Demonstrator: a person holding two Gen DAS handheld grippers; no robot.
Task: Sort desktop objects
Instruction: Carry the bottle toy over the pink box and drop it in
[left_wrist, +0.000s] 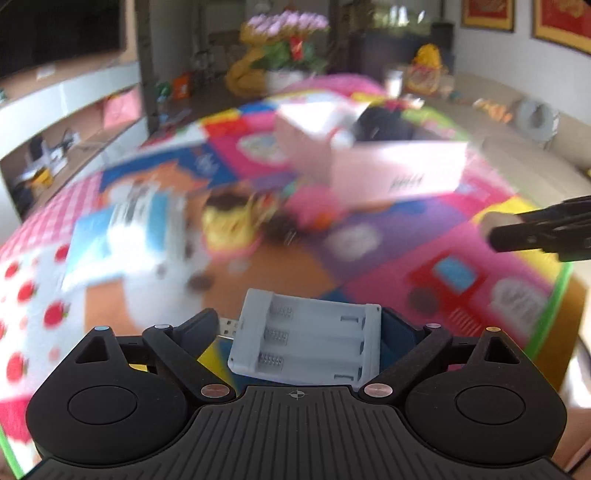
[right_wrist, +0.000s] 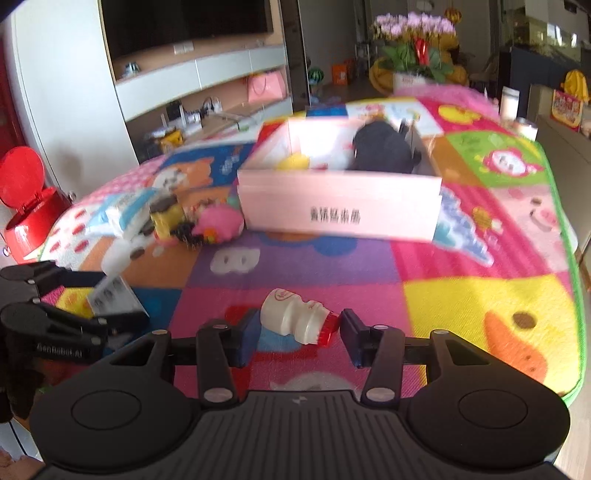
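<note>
Colourful play mat covered the surface. Pink box sat at mid-mat, holding a black item. Left gripper grasped a grey battery holder between widely spread fingers. Right gripper clenched a small white bottle, red cap toward its right finger.

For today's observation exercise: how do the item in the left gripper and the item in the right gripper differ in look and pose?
The battery holder is a flat grey rectangular tray with three slots; the small bottle is rounded, white, with a red cap. The battery holder fills the left gripper with jaws spread wide; the small bottle lies sideways in the right gripper, jaws much narrower. Both are plastic and held above the colourful mat.
</note>
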